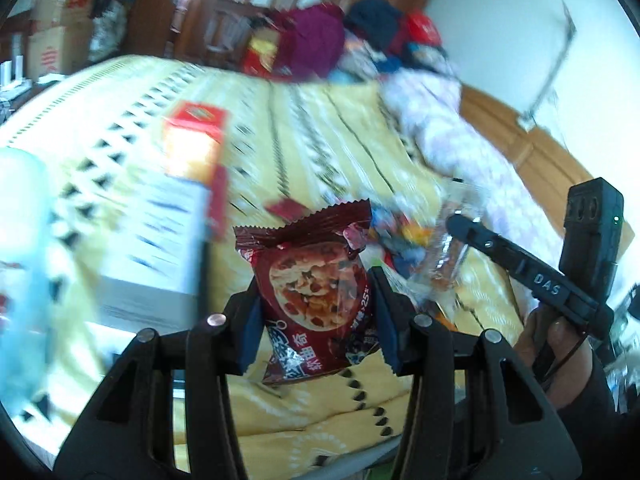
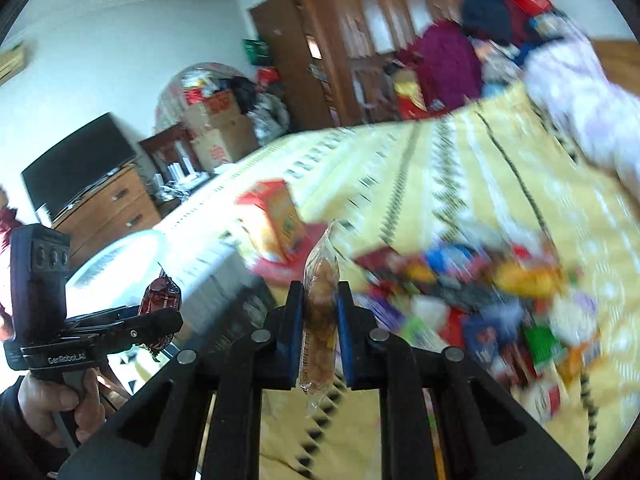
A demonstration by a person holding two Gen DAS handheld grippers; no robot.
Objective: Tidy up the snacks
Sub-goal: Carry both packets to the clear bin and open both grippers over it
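My left gripper is shut on a dark red cookie packet and holds it above the yellow bedspread. My right gripper is shut on a clear wrapped pastry bar, held upright. The right gripper also shows in the left wrist view with the clear bar. The left gripper shows in the right wrist view with the red packet. A blurred pile of mixed snack packets lies on the bed to the right.
A red and orange snack box stands on a white box at the left. A pale round container is at far left. Clothes and a floral quilt lie at the bed's far end. Wardrobe, cartons and dresser stand behind.
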